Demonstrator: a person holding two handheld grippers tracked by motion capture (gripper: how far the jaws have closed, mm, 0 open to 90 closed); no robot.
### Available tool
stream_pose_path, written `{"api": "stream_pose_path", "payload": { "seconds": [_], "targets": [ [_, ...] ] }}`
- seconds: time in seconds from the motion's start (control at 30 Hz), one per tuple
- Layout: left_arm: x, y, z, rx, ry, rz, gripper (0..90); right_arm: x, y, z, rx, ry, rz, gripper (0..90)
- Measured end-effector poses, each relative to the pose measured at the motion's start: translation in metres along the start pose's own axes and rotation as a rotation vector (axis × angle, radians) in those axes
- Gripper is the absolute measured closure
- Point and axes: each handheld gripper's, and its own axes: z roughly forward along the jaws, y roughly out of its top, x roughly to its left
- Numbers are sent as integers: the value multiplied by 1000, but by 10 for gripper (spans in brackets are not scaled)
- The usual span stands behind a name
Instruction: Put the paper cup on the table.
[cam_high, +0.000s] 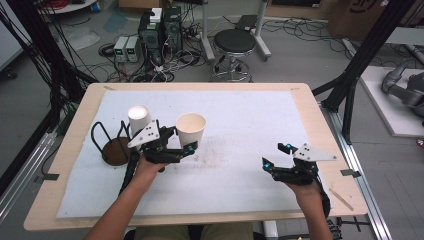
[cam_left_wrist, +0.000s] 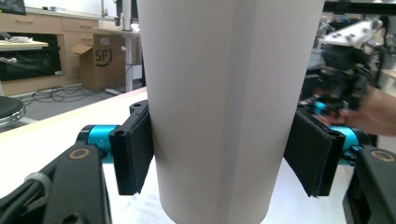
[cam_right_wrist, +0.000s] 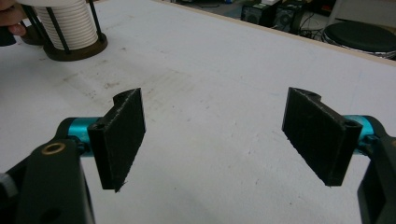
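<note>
One paper cup (cam_high: 190, 128) stands upright on the white mat (cam_high: 240, 120), near the middle-left of the table (cam_high: 310, 107), mouth up and empty as far as the high view shows. The left tongs (cam_high: 183, 140) bracket it. In the left gripper view the cup's wall (cam_left_wrist: 219, 107) runs between the two black pads (cam_left_wrist: 135, 149); the left pad looks to be touching, while a thin gap shows at the right pad, so I judge the tongs spread around the cup and not yet pinching it. Just beside it, to the left, a stack of cups (cam_high: 139, 119) sits upside down in a wire holder (cam_high: 112, 147) with a round brown base. The right tongs (cam_high: 276, 156) hover well apart over bare mat, jaws wide and holding nothing.

The step in hand seems to be gripping or releasing this single cup. If gripping, the next move calls for a gentle, even squeeze, since thin paper buckles easily, then a straight lift.
</note>
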Motion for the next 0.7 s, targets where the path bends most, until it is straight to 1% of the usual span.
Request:
{"api": "stream_pose_path", "payload": {
  "seconds": [0.07, 0.1, 0.13, 0.2, 0.27, 0.3, 0.4, 0.57, 0.7],
  "targets": [
    [4, 1, 8, 6, 9, -1, 308, 0, 0, -1, 1, 1, -1, 218],
    [5, 0, 12, -1, 15, -3, 308, 0, -1, -1, 2, 2, 2, 218],
    [7, -1, 15, 2, 21, -10, 308, -1, -1, -2, 0, 1, -4, 218],
    [12, -5, 22, 13, 33, -16, 308, -1, -1, -4, -3, 0, -1, 218],
    [15, -9, 28, 14, 40, -31, 308, -2, -2, -5, -5, 1, 4, 219],
    [15, -11, 30, 10, 41, -35, 308, -2, -2, -6, -6, 1, -2, 218],
    [18, -15, 37, 18, 39, -42, 308, -3, -3, -7, -7, -1, 3, 218],
    [21, -23, 47, 46, 28, -49, 308, -3, -3, -7, -10, 3, 3, 218],
    [22, -28, 56, 78, 29, -42, 309, -2, -3, -6, -8, 7, 1, 219]
  ]
}}
